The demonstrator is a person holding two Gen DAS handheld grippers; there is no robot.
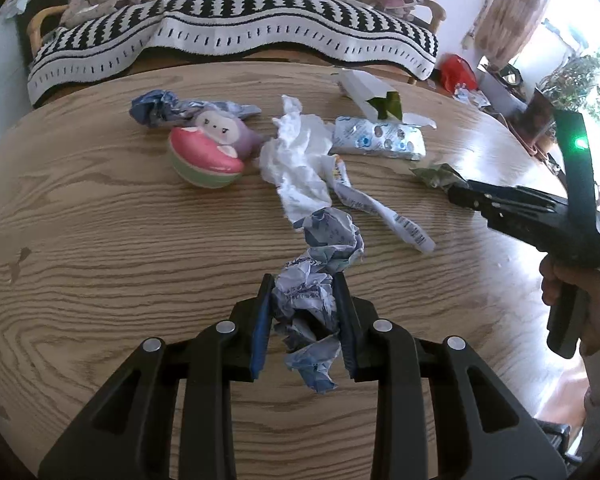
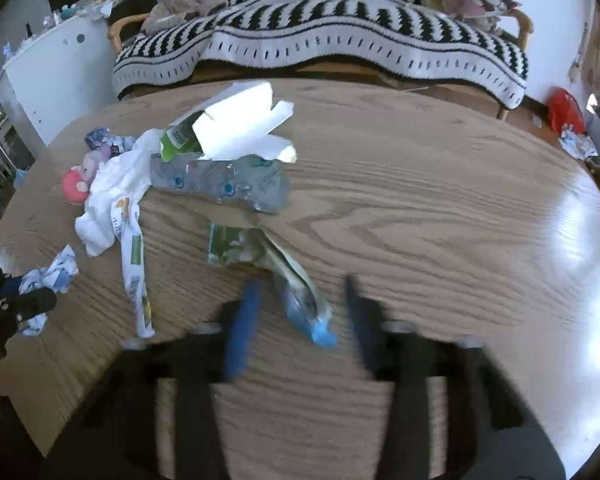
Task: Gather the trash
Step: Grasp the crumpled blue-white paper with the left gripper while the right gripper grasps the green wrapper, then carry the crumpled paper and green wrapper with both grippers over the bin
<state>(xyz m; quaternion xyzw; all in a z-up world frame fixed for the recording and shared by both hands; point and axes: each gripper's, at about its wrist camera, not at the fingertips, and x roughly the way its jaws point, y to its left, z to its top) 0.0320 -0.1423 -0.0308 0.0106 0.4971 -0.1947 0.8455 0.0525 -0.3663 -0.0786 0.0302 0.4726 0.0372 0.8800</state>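
My left gripper is shut on a crumpled blue-and-white paper, which hangs between its blue pads just above the round wooden table. The right wrist view shows the same gripper and paper at the left edge. My right gripper is blurred, with its jaws apart. A green and silver wrapper lies between them, and neither pad presses on it. In the left wrist view the right gripper sits at that wrapper, held by a hand.
More litter lies mid-table: a white tissue, a blue-dotted packet, an opened white carton, a long printed strip and a crumpled blue wrapper. A pink and purple toy stands nearby. A striped-blanket sofa is behind.
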